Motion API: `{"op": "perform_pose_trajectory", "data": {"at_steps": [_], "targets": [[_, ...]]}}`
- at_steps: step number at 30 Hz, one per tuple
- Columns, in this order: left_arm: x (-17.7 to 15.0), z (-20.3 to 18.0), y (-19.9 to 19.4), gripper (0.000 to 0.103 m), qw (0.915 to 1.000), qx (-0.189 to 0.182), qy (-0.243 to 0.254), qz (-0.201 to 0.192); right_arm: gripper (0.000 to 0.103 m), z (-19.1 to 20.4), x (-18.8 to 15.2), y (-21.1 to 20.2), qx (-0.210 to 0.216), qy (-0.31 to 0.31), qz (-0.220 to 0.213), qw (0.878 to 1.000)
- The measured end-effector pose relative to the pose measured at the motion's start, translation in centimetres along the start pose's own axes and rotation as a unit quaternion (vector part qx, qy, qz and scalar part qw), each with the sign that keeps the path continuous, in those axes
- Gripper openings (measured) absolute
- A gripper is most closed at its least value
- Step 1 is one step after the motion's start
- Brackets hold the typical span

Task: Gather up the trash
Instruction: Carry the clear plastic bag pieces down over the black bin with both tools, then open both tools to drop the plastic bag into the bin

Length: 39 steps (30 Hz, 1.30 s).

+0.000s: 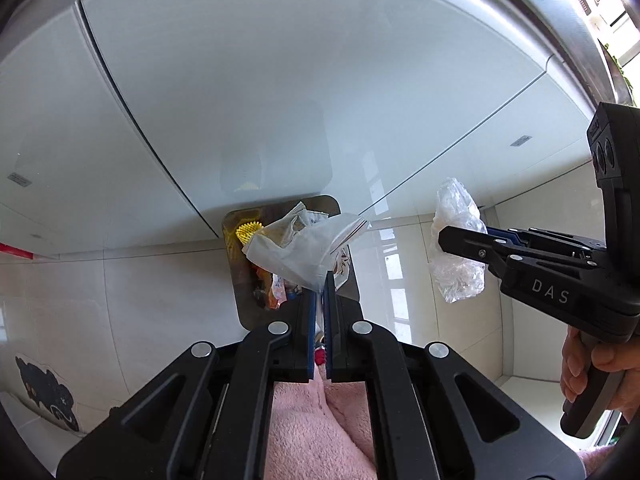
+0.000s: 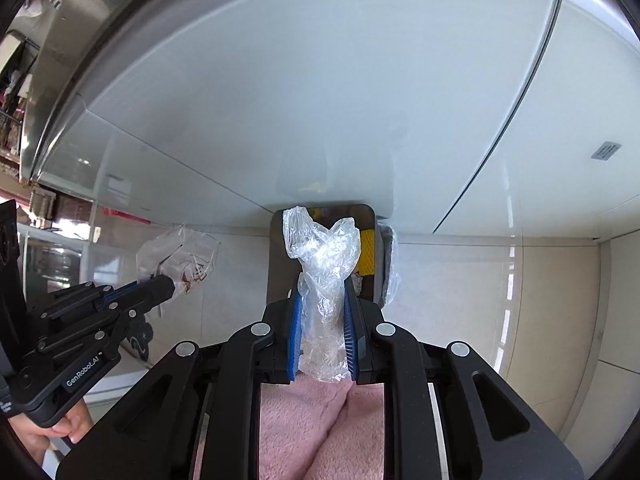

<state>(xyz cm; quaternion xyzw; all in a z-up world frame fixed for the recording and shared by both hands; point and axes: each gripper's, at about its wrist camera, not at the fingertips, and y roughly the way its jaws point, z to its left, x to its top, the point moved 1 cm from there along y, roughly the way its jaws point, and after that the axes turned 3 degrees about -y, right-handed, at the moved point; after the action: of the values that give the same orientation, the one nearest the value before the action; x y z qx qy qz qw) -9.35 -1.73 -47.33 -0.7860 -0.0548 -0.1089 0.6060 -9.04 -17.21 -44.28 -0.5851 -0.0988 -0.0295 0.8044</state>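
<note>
My left gripper (image 1: 320,280) is shut on a thin clear plastic wrapper (image 1: 304,248), which hangs over the open top of a steel trash bin (image 1: 236,280). The bin holds mixed trash, including a yellow item (image 1: 248,232). My right gripper (image 2: 323,284) is shut on a crumpled clear plastic bag (image 2: 320,256) directly above the same bin (image 2: 278,264). In the left wrist view the right gripper (image 1: 444,240) and its bag (image 1: 456,240) are to the right of the bin. In the right wrist view the left gripper (image 2: 170,286) and its wrapper (image 2: 180,256) are to the left.
The bin stands on a pale tiled floor (image 1: 140,288) against white glossy cabinet doors (image 1: 240,100). A black cat-shaped shape (image 1: 44,392) lies on the floor at lower left. Pink fluffy fabric (image 2: 312,428) shows below both grippers. A hand (image 1: 580,364) holds the right gripper's handle.
</note>
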Motion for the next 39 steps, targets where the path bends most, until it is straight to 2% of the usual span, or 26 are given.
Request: {"op": "perform_pose_trajectory", "data": {"at_steps": [6,11,21,23,24,25,27,29,30,32,34,36,38,39], "targets": [[-0.2,0.5,4.2,0.002,0.9996,0.004,0.002,0.026,0.019,0.6,0.9,4.2,0.002,0.001,0.025,1.0],[0.2,0.9,6.6,0.002,0.9992,0.003,0.0,0.041,0.019,-0.3,1.5,6.2,0.011,0.016,0.035,0.999],[0.5,1.6,6.4,0.006,0.9989,0.005,-0.004,0.047,0.022,-0.3,2.1,8.2,0.031,0.041,0.049,0.997],[0.6,1.8,6.2,0.008,0.9989,0.004,-0.007,0.047,0.026,-0.1,2.4,8.2,0.031,0.044,0.048,0.997],[0.6,1.8,6.1,0.008,0.9989,0.003,-0.008,0.046,0.034,-0.1,2.6,8.1,0.03,0.045,0.046,0.997],[0.6,1.9,6.0,0.013,0.9989,0.002,-0.009,0.045,0.041,-0.1,2.7,8.1,0.031,0.048,0.045,0.997],[0.6,1.8,5.7,0.022,0.999,0.0,-0.009,0.043,0.045,0.0,2.9,8.0,0.032,0.05,0.041,0.997],[0.6,1.8,5.3,0.04,0.9992,-0.002,-0.011,0.039,0.048,0.2,3.2,8.0,0.03,0.05,0.038,0.998],[0.6,1.8,5.0,0.045,0.9993,-0.001,-0.012,0.037,0.052,0.2,3.2,8.0,0.031,0.05,0.037,0.998],[0.6,1.8,4.6,0.063,0.9994,0.004,-0.014,0.031,0.058,0.1,3.3,7.8,0.028,0.054,0.035,0.997],[0.5,1.8,4.1,0.073,0.9994,0.009,-0.017,0.029,0.072,-0.1,3.1,7.5,0.022,0.057,0.03,0.998],[0.4,1.6,3.3,0.081,0.9995,0.008,-0.016,0.026,0.079,-0.3,3.3,6.8,0.017,0.06,0.025,0.998],[0.4,1.3,2.3,0.093,0.9997,0.009,-0.013,0.02,0.085,-0.4,3.4,5.9,0.01,0.062,0.023,0.998],[0.5,1.1,1.6,0.095,0.9998,0.009,-0.012,0.015,0.094,-0.4,3.5,5.4,0.007,0.061,0.02,0.998]]}}
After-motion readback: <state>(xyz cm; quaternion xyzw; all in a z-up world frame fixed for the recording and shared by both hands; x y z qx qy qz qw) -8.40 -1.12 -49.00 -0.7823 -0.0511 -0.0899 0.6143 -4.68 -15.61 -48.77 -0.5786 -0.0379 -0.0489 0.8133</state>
